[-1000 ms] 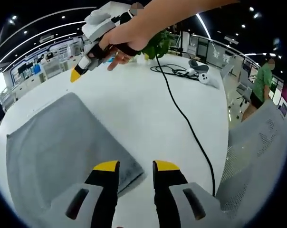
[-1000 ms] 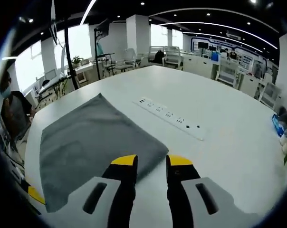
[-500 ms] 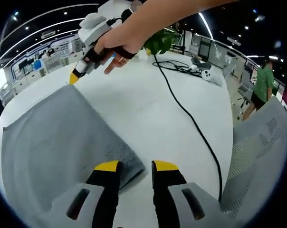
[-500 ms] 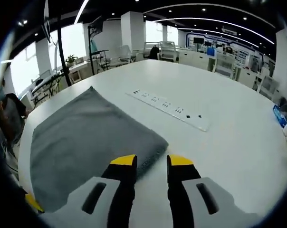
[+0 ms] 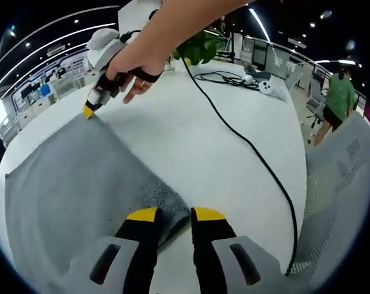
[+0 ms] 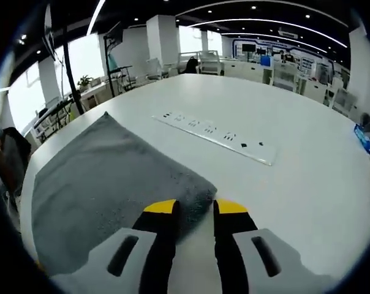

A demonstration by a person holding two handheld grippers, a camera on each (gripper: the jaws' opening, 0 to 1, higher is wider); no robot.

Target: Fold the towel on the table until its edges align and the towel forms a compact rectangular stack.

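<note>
Rising from the six o'clock edge of the left gripper view, the left gripper (image 5: 173,214) is seen with its yellow-tipped jaws apart, a narrow gap between them. The near corner of the grey towel (image 5: 75,184) lies in that gap, just at the tips; whether the jaws touch the cloth cannot be told. The towel is spread flat on the white table (image 5: 191,141), reaching from the tips toward nine and ten o'clock. At about eleven o'clock the right gripper (image 5: 89,110) is held in a hand (image 5: 133,61), its yellow tip set down at the towel's far corner. A black cable (image 5: 246,144) is laid across the table from twelve o'clock toward four o'clock. A green plant (image 5: 197,46) stands at twelve o'clock beyond the hand, and a person in a green top (image 5: 339,98) is seen at two o'clock, well apart from the table.

In the right gripper view, the right gripper (image 6: 193,208) is seen at six o'clock, jaws likewise apart. A thick corner of the towel (image 6: 105,177) sits between the tips and against the left jaw; a grip cannot be confirmed. The cloth is spread away toward nine and ten o'clock. A white power strip (image 6: 215,138) lies on the table (image 6: 307,184) past the towel, near twelve to one o'clock, apart from the cloth
</note>
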